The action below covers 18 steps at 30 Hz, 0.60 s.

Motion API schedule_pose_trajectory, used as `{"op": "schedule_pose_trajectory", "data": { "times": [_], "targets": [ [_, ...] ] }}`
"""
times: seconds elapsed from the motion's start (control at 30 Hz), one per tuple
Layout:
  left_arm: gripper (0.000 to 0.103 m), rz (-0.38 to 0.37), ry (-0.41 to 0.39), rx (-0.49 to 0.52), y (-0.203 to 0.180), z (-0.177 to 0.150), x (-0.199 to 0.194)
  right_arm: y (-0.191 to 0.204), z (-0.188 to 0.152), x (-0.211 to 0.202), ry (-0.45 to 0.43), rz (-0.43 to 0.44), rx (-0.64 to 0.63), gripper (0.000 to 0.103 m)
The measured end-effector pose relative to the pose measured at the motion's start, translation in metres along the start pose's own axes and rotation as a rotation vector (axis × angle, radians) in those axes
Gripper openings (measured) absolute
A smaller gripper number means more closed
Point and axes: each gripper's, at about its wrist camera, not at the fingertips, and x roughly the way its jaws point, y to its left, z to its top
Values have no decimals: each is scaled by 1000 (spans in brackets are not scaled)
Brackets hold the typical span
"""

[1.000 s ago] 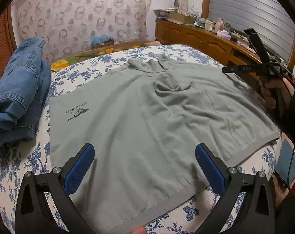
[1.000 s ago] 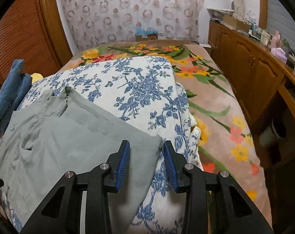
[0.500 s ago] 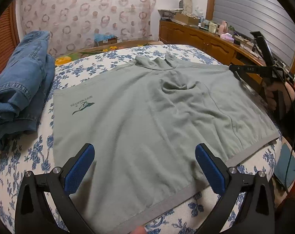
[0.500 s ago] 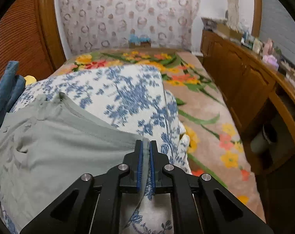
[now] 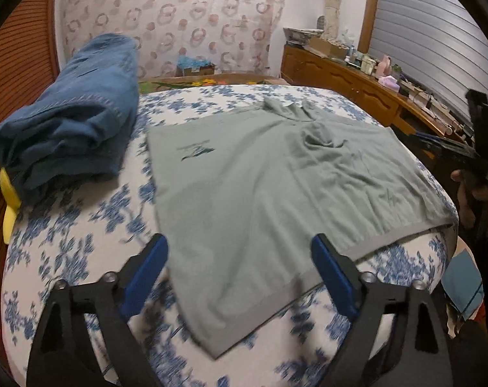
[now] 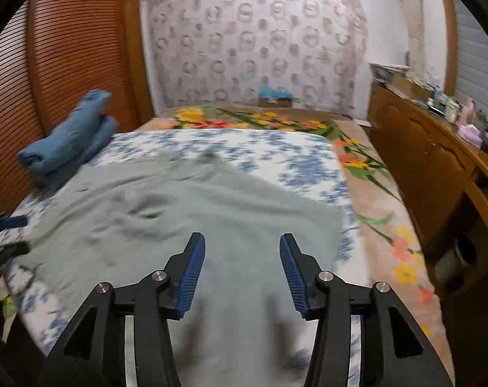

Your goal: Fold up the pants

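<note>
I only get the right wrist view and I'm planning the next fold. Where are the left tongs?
Observer: The left tongs hang over the near banded hem of the grey garment, jaws closing, no cloth pinched.
Operator: Any print on it?
Observer: A dark logo near the edge facing the folded jeans.
Operator: Anything by the jeans?
Observer: A yellow object pokes out beneath them.

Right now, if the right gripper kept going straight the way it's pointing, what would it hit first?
Most likely the grey-green pants spread on the bed: the right gripper, its jaws opening with nothing between them, points down onto that cloth. Depth is unclear.
</note>
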Motion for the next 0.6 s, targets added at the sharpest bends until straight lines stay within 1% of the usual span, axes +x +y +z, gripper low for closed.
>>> {"op": "schedule_pose_trajectory", "data": {
  "times": [0.03,0.1,0.13,0.23,0.37,0.5,0.6],
  "targets": [
    [82,4,4,-9,4,-4,-2,6,-5,-5,-2,11,-10,54],
    [72,1,8,-23,9,-7,-4,17,-12,-7,-3,38,-23,55],
    [71,2,13,-31,12,-11,-6,20,-14,-9,-1,50,-28,56],
    [62,6,23,-38,16,-17,-8,23,-22,-12,1,79,-44,58],
    [54,14,35,-50,21,-24,-11,18,-26,-19,5,79,-63,59],
    [52,21,55,-53,22,-32,-12,13,-29,-21,12,68,-74,59],
    [52,21,63,-55,22,-34,-12,22,-32,-32,18,67,-79,59]
  ]
}}
